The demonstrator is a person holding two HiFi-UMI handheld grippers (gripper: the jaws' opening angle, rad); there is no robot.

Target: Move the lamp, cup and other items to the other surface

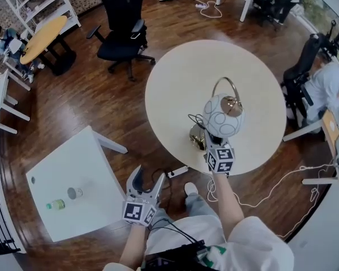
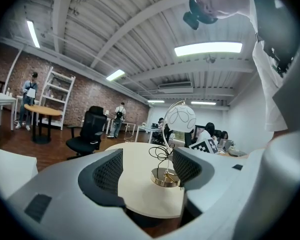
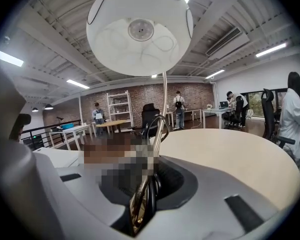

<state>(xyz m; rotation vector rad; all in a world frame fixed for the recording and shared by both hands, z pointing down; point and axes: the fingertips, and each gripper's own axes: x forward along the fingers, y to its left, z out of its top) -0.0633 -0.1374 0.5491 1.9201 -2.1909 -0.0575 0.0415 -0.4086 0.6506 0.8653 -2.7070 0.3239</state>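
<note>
The lamp has a white patterned globe shade [image 1: 222, 116], a thin gold arched stem [image 1: 226, 83] and a round gold base [image 1: 197, 137]. It stands over the near part of the round beige table [image 1: 175, 78]. My right gripper [image 1: 213, 143] is shut on the stem, with its fingertips partly hidden under the shade. In the right gripper view the shade [image 3: 140, 29] looms overhead and the stem [image 3: 162, 109] and black cord run down into the shut right gripper [image 3: 142, 201]. My left gripper [image 1: 148, 176] is open and holds nothing, low between the two tables. Through the open left gripper [image 2: 145, 171] I see the lamp base [image 2: 165, 178].
A white square table [image 1: 90, 162] at the lower left carries a small bottle [image 1: 55, 204] and a grey cup [image 1: 74, 193]. A power strip [image 1: 178, 172] and white cables [image 1: 271, 191] lie on the wood floor. A black office chair [image 1: 123, 30] stands beyond, and people sit at desks on the right.
</note>
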